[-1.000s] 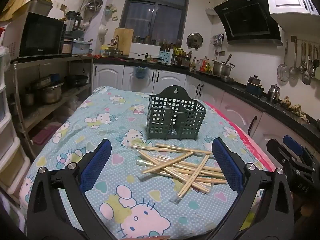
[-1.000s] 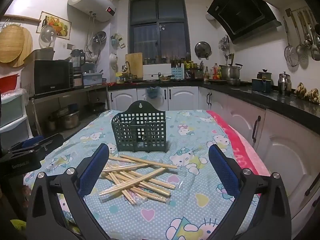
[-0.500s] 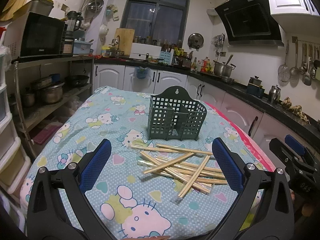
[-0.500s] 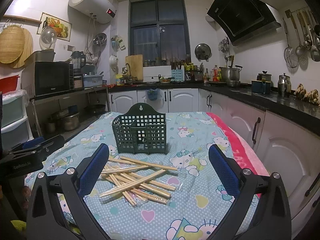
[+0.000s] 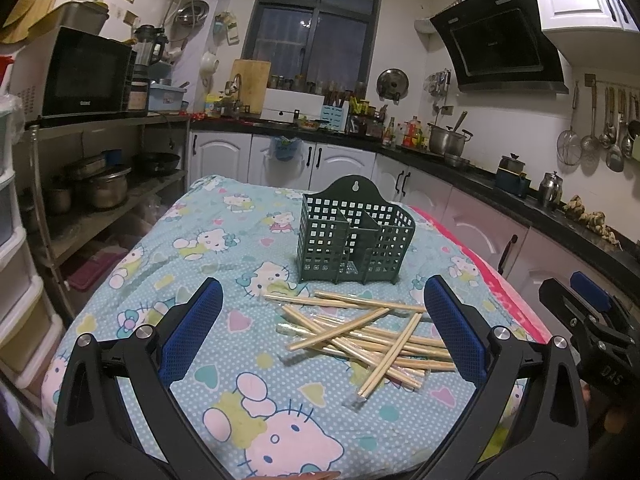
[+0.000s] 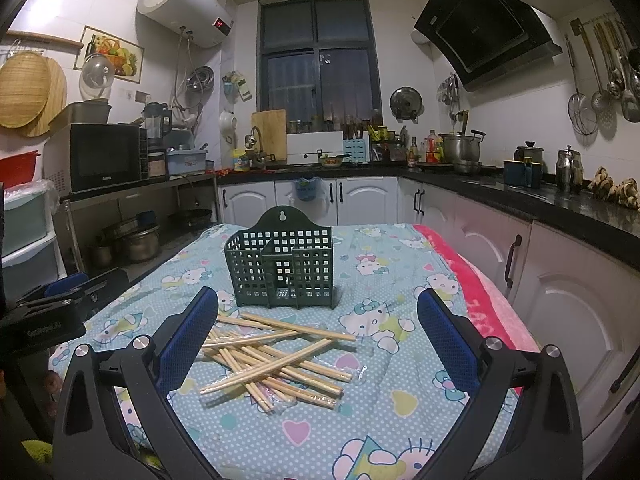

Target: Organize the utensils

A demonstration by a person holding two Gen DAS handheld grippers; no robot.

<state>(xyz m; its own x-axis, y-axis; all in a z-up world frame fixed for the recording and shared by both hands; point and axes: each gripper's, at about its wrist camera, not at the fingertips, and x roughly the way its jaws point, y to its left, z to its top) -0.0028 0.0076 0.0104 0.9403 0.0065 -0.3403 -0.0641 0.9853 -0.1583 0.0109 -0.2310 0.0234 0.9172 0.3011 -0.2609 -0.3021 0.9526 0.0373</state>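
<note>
A loose pile of wooden chopsticks (image 5: 360,336) lies on the Hello Kitty tablecloth (image 5: 248,368), just in front of a dark green slotted utensil holder (image 5: 354,236) that stands upright and looks empty. My left gripper (image 5: 320,332) is open and empty, hovering near the pile's front left. My right gripper (image 6: 318,336) is open and empty, hovering over the same pile (image 6: 272,356), with the holder (image 6: 282,262) beyond it. Each gripper shows in the other's view: the right one (image 5: 588,328) and the left one (image 6: 52,304).
The table sits in a kitchen. White cabinets and a dark counter (image 6: 560,208) run along the right. A metal shelf with pots (image 5: 100,188) and a microwave (image 5: 86,76) stands at the left. A red cloth edge (image 6: 472,284) marks the table's right side.
Both grippers have risen and tilted slightly, so the holder and chopsticks sit a little lower in view. Nothing on the table has moved.
</note>
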